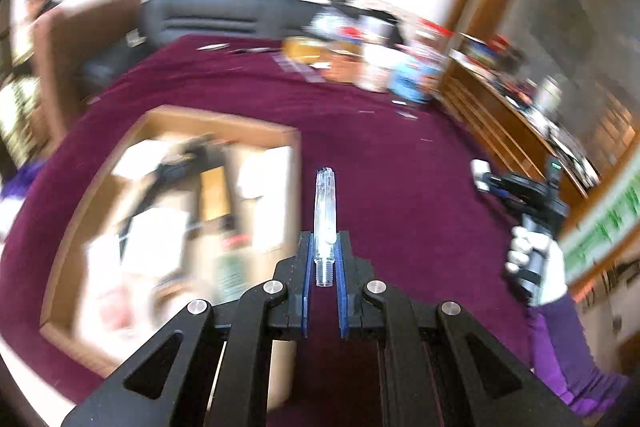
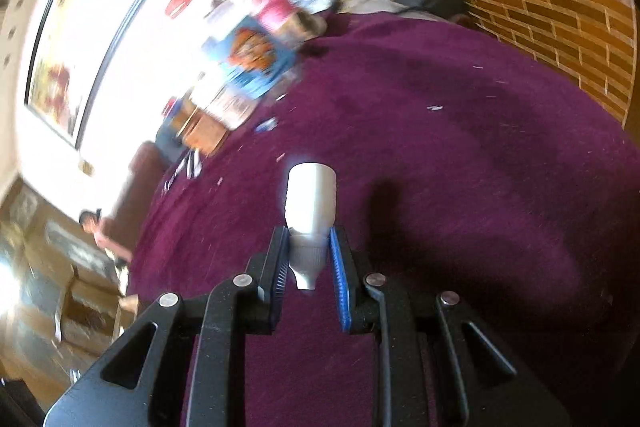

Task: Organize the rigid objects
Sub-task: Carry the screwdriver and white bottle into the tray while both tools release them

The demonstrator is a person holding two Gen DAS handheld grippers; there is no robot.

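My left gripper (image 1: 325, 247) is shut on a clear plastic pen barrel (image 1: 325, 211) that points forward, held above the maroon cloth (image 1: 380, 155). A cardboard box (image 1: 176, 211) holding papers and small items lies to its left, blurred. My right gripper (image 2: 309, 247) is shut on a small white bottle (image 2: 311, 203), gripped near its ribbed cap with the tip toward the camera, above the maroon cloth (image 2: 440, 147). The right gripper with the white bottle also shows in the left wrist view (image 1: 482, 175), held by a white-gloved hand.
Blurred boxes and packets (image 1: 360, 63) crowd the cloth's far side; a blue printed box (image 2: 252, 67) stands there. A dark sofa (image 1: 216, 15) is behind. Wooden shelving (image 1: 520, 107) runs along the right. A brick wall (image 2: 540, 7) borders the cloth.
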